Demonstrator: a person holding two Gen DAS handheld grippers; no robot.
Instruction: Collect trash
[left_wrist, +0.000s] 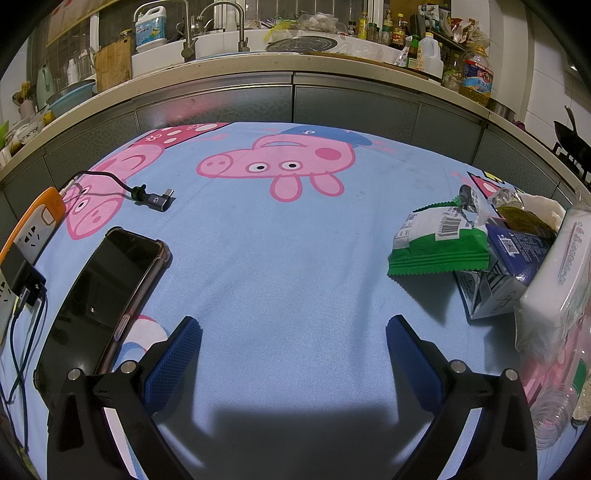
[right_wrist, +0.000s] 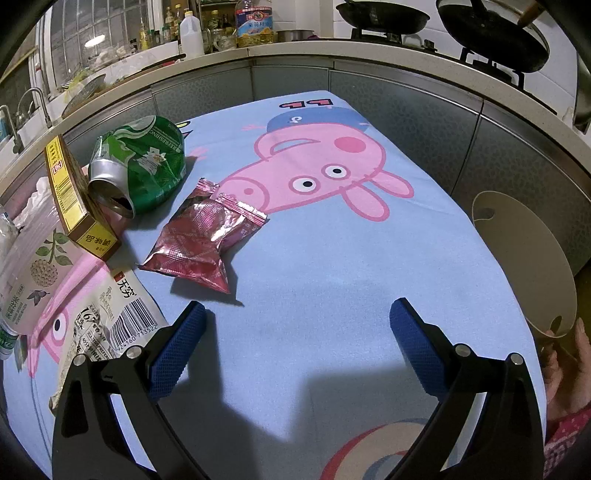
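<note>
In the right wrist view a crumpled pink foil wrapper (right_wrist: 203, 240) lies on the blue cartoon cloth (right_wrist: 332, 258), ahead and left of my open right gripper (right_wrist: 297, 317). Behind the wrapper lie a crushed green can (right_wrist: 142, 166) and a yellow-brown carton (right_wrist: 74, 192). A white barcoded wrapper (right_wrist: 99, 317) lies beside the left finger. In the left wrist view a green and white wrapper (left_wrist: 439, 240), a blue carton (left_wrist: 506, 266) and a white tissue pack (left_wrist: 557, 273) are piled at the right. My left gripper (left_wrist: 293, 332) stands open over bare cloth.
A phone (left_wrist: 99, 295), a cable plug (left_wrist: 155, 197) and an orange power strip (left_wrist: 26, 236) lie at the left. A hand (right_wrist: 565, 369) holds a beige container (right_wrist: 524, 258) at the table's right edge. A clear bottle (left_wrist: 554, 410) lies at the right. Kitchen counter (left_wrist: 295, 66) runs behind.
</note>
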